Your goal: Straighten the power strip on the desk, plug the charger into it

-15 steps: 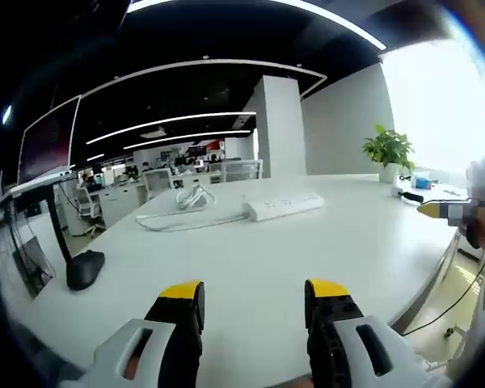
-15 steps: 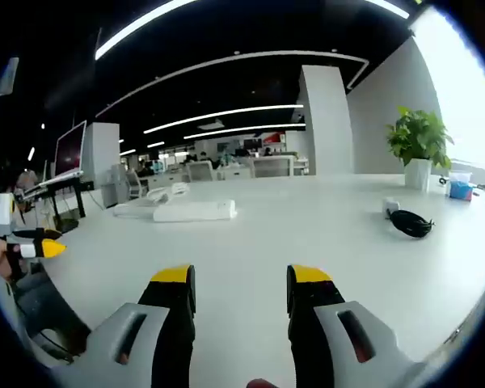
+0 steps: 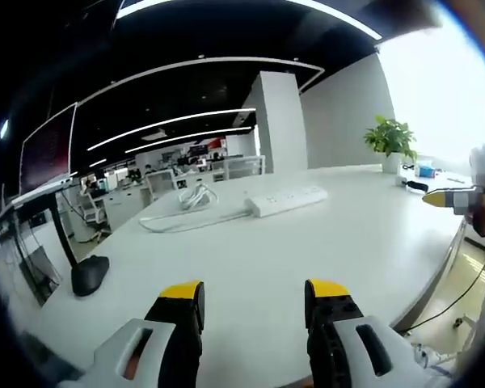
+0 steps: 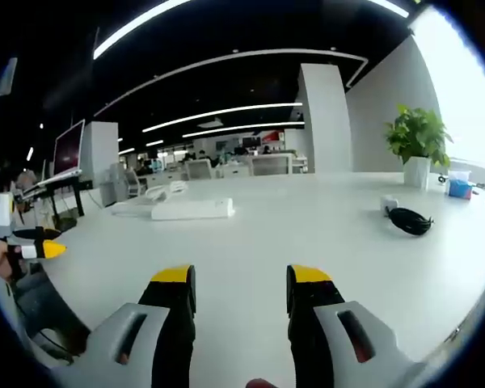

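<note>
The sockets on the power strip (image 3: 286, 200) are too small to count from here, and its white cable (image 3: 192, 212) blurs into the tabletop. Far right on the desk (image 4: 323, 242), the charger (image 4: 390, 205) is a tiny white blob beside a black coiled cord (image 4: 410, 221), its prongs impossible to make out. The left gripper (image 4: 32, 249) is half cut off at the edge, so its jaws can't be read

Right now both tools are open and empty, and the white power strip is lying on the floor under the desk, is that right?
Not quite. The power strip is not on the floor; it lies on top of the white desk, as the left gripper view shows, with its white cable coiled beside it. The rest holds: the left tool and the right tool are both open and empty.
</note>
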Tool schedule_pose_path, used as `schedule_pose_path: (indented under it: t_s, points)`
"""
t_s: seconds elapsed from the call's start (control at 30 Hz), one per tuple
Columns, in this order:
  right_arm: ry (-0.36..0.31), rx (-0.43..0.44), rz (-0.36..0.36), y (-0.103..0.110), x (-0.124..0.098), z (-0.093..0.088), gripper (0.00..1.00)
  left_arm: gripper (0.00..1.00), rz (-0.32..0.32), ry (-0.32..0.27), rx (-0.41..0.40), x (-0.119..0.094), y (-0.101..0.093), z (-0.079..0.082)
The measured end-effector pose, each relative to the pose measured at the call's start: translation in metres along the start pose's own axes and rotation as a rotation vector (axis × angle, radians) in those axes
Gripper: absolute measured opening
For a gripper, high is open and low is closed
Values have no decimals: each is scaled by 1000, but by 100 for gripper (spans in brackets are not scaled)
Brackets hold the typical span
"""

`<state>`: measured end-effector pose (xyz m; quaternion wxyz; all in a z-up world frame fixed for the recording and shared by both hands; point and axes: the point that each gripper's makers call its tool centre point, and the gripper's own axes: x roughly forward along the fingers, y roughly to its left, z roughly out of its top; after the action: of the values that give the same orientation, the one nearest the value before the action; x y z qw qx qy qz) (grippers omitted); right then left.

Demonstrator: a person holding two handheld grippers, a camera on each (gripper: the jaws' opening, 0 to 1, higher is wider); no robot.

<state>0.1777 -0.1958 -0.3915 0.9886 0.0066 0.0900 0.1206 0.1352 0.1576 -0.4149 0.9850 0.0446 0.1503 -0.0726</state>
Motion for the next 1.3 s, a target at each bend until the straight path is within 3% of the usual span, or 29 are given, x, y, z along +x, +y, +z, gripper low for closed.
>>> schedule_pose_path:
  t_s: [1.3]
  points:
    - [19,9,23,4,13,-6,44,51,-21,15,10,5,-2,-2]
